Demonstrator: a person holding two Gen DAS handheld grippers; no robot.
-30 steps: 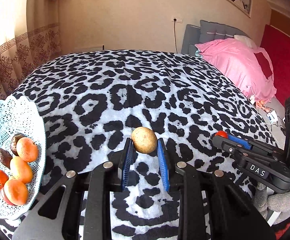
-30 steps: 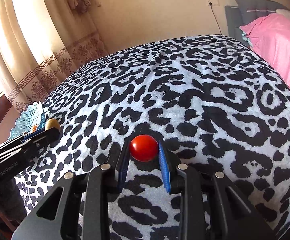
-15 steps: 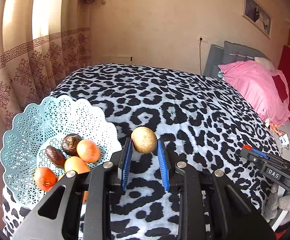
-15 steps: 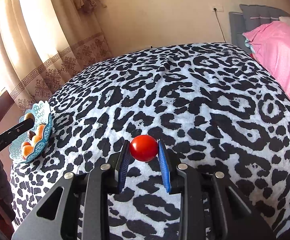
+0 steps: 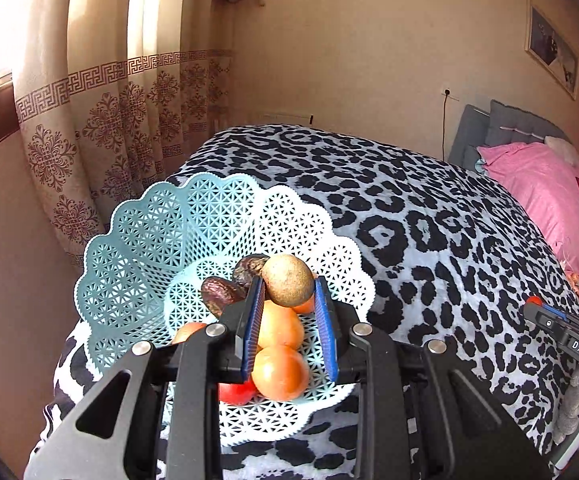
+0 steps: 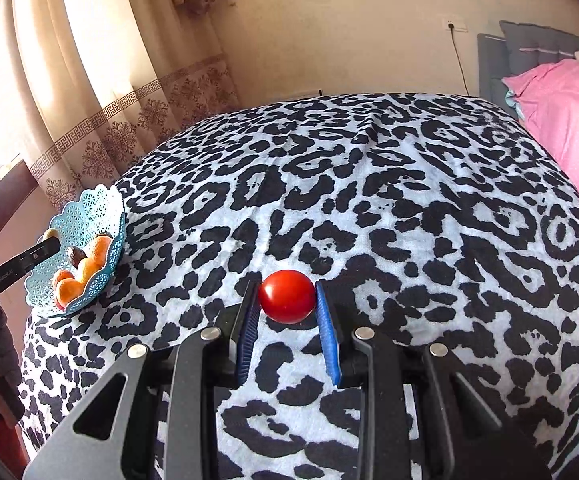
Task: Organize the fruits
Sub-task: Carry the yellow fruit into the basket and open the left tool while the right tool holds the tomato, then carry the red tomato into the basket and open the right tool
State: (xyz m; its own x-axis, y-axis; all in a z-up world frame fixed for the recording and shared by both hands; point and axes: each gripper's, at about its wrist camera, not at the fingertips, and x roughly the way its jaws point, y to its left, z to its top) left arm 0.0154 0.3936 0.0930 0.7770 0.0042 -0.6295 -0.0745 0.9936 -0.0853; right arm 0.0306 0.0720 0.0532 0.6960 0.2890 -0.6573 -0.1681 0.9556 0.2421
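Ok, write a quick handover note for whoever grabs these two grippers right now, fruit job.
Left gripper: shut on a brown round fruit, held over the blue lattice basket.
Right gripper: shut on a red tomato, above the leopard-print blanket, well away from the basket.
Done: oranges and dark fruits already in the basket.
Left: release the brown fruit into the basket, then bring the tomato over.

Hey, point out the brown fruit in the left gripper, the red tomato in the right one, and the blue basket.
brown fruit (image 5: 288,280), left wrist view, middle of its rounded front.
red tomato (image 6: 287,296), right wrist view, centre of its skin.
blue basket (image 5: 145,248), left wrist view, bare lattice wall.
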